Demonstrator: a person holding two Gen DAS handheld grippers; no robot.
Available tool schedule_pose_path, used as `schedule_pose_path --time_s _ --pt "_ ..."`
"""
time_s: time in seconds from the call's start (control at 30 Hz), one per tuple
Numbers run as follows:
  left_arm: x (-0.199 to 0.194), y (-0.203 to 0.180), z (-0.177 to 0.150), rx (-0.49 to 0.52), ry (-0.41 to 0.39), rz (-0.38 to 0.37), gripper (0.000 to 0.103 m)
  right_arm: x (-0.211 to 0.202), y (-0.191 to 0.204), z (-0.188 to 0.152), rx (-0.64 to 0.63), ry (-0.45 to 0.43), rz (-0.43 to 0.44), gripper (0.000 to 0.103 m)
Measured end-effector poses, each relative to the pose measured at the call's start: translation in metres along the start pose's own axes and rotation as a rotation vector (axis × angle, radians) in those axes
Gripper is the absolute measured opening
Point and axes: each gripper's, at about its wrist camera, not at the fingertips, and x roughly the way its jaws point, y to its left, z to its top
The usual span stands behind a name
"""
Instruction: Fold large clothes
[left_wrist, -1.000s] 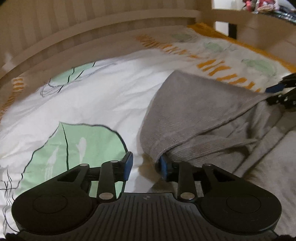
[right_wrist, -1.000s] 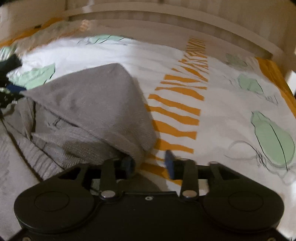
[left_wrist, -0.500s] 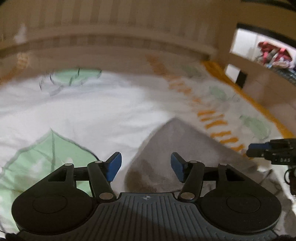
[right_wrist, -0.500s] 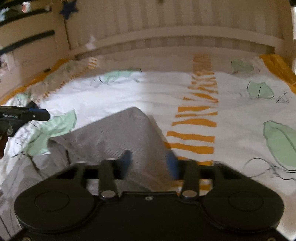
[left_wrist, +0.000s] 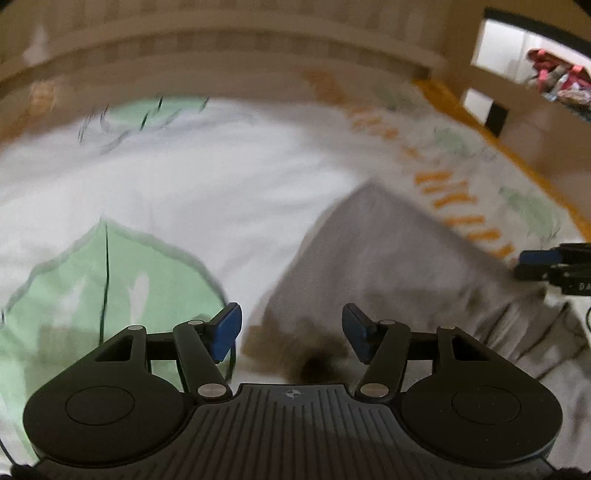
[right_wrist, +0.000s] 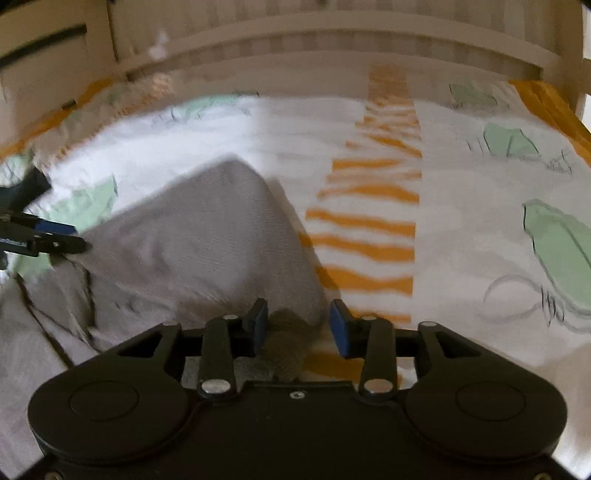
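Observation:
A grey knitted garment (left_wrist: 388, 251) lies on the bed, its hood folded to a point toward the headboard; it also shows in the right wrist view (right_wrist: 192, 243). My left gripper (left_wrist: 291, 332) is open and hovers over the hood's left edge, holding nothing. My right gripper (right_wrist: 298, 326) is open, with a bunch of grey cloth loose between its jaws at the hood's right edge. Each gripper shows at the edge of the other's view: the right one (left_wrist: 554, 266), the left one (right_wrist: 40, 236).
The bedsheet (right_wrist: 461, 229) is white with green leaves and orange stripes. A pale wooden headboard (right_wrist: 332, 40) runs along the far side. A doorway with colourful items (left_wrist: 546, 77) is at the far right.
Both grippers have opened wider and lifted back from the hood edges they were at a second ago. The hood now lies released on the bed.

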Motion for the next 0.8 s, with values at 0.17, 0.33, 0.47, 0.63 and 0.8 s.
schedule_pose_path --time_s 0.17,0.33,0.47,0.63,0.8 --pt "0.023 -0.01 0.028 0.042 0.033 -0.044 0.059 0.01 0.0 0.033 -0.012 -0.03 0.048 0.062" --pt "0.058 -0.011 0.035 0.042 0.089 -0.071 0.059 0.041 0.0 0.052 -0.009 0.001 0.075 0.062" --pt "0.084 -0.011 0.032 0.082 0.183 -0.065 0.059 0.07 -0.004 0.058 0.033 0.056 0.115 0.062" --pt "0.097 -0.003 0.033 0.043 0.189 -0.113 0.061 0.093 -0.011 0.053 0.071 0.104 0.163 0.064" --pt "0.094 -0.002 0.037 0.027 0.16 -0.121 0.005 0.098 -0.01 0.056 0.093 0.107 0.194 0.016"
